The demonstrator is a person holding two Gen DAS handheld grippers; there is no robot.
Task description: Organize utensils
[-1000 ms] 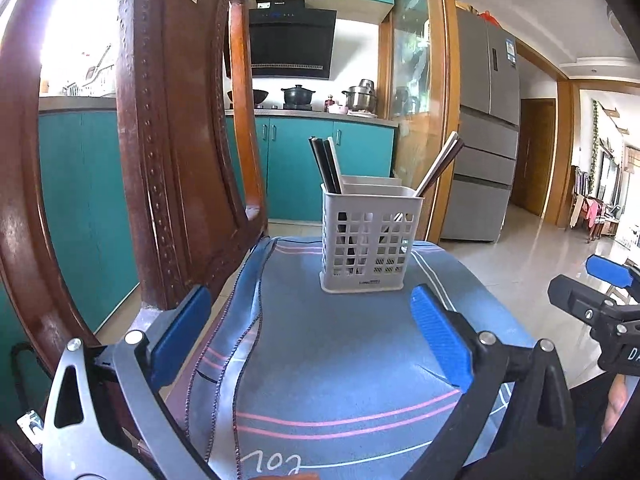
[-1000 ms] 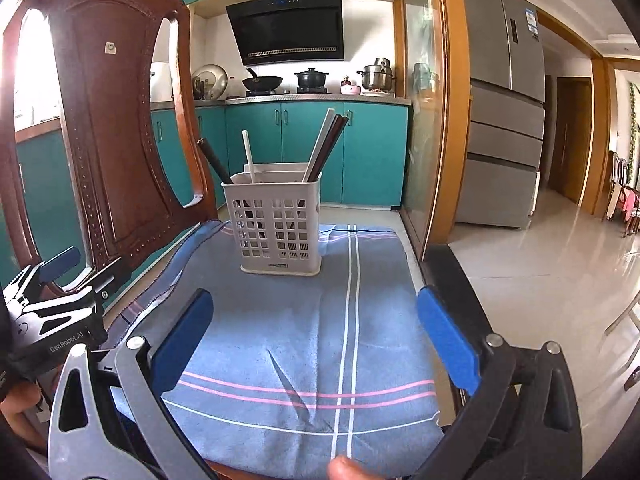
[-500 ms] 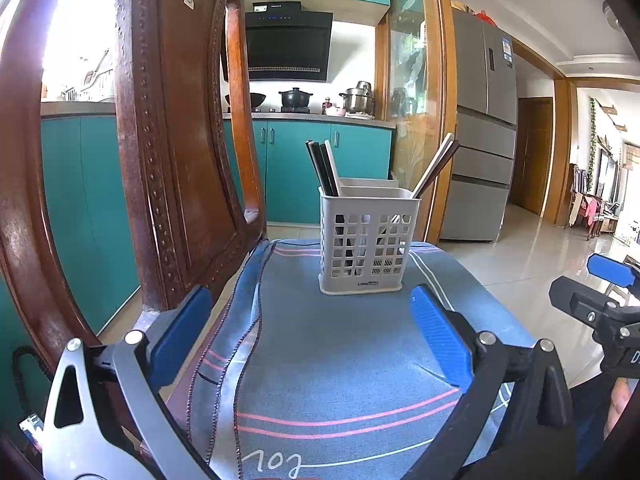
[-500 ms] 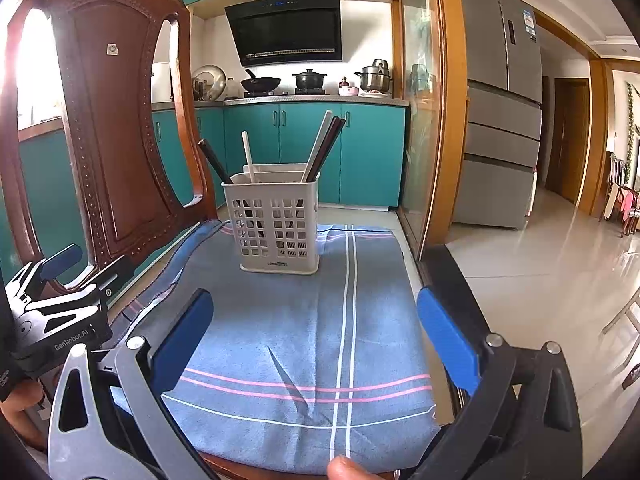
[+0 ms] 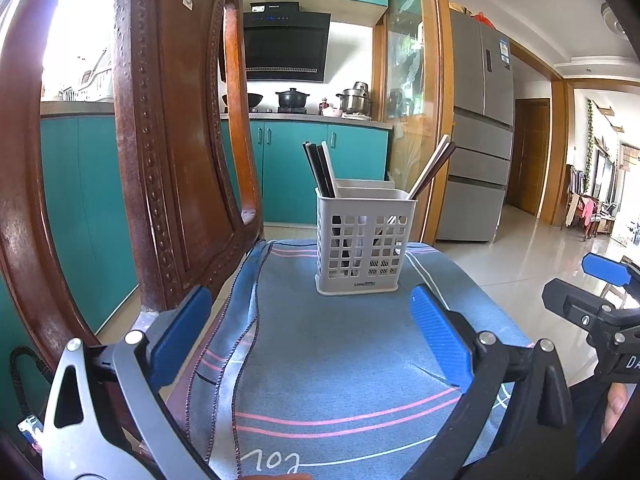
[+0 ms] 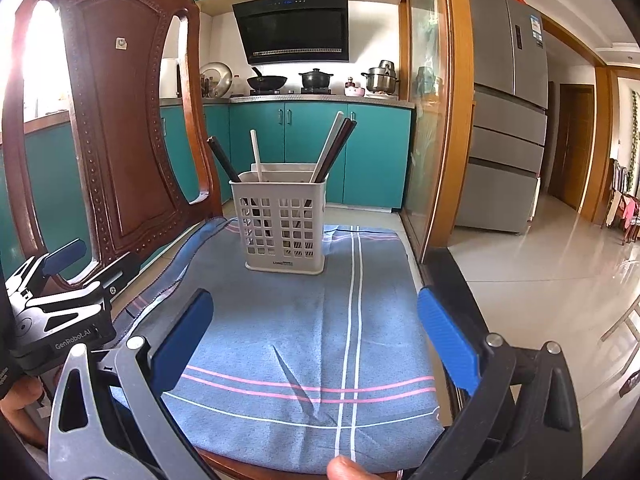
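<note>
The biggest thing I see is the dark carved wooden chair back (image 5: 160,152), rising just ahead and to the left of my left gripper (image 5: 312,332); from the right gripper's camera the same chair back (image 6: 116,120) stands further off to the left. Under both grippers spreads the blue cloth with pink and white stripes (image 6: 280,340), covering the chair seat, and it runs forward from my fingertips to the far edge.

Straight ahead of each gripper, well beyond the fingertips, stands the white perforated plastic utensil holder (image 5: 364,244) upright on the cloth; from the right side I see it (image 6: 282,228) slightly left of centre. Inside it, dark chopsticks (image 5: 318,170) lean to the left together with a pale one, and a mixed pale and brown bundle (image 6: 334,148) leans to the right. A single white stick (image 6: 256,156) stands near the middle.

My left gripper has its blue pads spread wide apart with nothing between them. My right gripper (image 6: 314,340) is likewise spread wide and holds nothing. Each gripper appears at the edge of the other's view.
</note>
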